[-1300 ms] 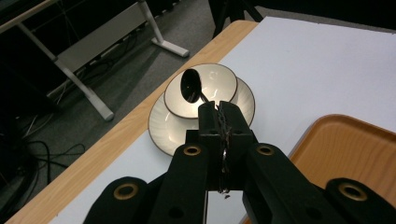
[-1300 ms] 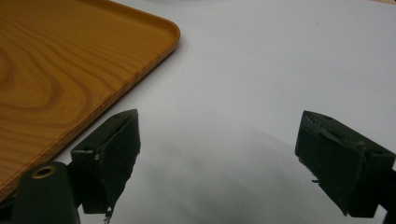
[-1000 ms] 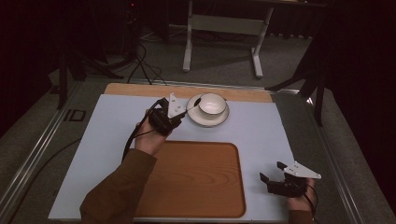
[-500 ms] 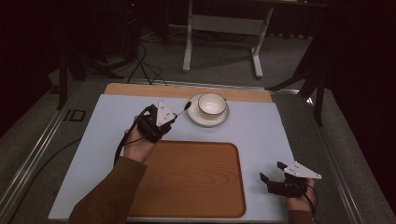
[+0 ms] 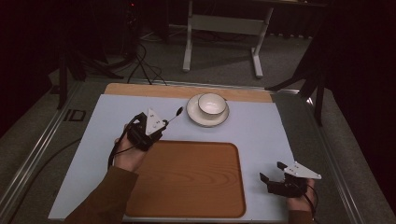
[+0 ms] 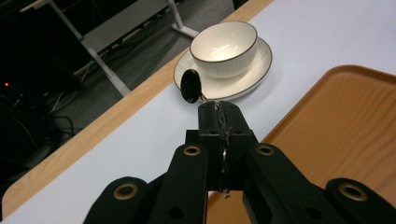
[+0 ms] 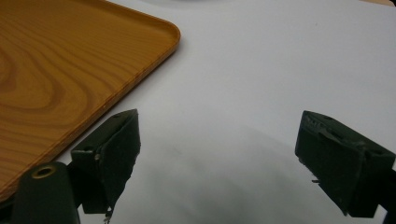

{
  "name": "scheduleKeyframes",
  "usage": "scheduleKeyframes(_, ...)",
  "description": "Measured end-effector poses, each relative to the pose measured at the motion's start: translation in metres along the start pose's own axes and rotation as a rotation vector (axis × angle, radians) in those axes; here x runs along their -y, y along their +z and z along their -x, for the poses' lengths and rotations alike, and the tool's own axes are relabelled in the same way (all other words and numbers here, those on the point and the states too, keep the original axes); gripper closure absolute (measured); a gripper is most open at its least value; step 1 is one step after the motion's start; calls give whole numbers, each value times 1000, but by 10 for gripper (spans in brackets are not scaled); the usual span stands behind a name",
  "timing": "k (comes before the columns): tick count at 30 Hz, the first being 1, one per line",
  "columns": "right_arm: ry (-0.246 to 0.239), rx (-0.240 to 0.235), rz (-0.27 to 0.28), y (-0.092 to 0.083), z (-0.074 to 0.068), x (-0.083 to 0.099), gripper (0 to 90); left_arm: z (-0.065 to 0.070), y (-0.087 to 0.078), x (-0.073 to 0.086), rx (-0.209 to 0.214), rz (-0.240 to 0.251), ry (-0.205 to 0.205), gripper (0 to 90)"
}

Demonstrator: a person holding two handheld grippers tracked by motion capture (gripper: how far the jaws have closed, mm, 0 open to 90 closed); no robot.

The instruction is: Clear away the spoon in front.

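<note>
Black spoon point(image 6: 191, 86) pinched between closed left gripper point(image 6: 219, 109) fingers, bowl end ahead; right gripper point(image 7: 217, 154) fingers wide, empty.

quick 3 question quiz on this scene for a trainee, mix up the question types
1. True or false: the left gripper is shut on a black spoon.
2. What does the white bowl stand on? A) the wooden tray B) a saucer C) the bare mat
3. How do the right gripper's jaws stand?

Key
1. True.
2. B, the saucer, beyond the wooden tray.
3. Wide open over the pale mat, nothing between them.
</note>
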State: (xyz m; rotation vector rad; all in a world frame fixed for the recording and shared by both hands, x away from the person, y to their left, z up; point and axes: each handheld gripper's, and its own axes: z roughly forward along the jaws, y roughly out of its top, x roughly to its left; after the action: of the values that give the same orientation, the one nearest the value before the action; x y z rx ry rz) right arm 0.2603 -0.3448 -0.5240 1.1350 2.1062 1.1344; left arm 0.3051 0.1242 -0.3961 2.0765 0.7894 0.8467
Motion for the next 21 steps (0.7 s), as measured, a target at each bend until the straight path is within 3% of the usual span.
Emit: scheduleKeyframes(21,2,0,-1,0,-1,0,139,-4,-18,35,-30,-29,-55,888)
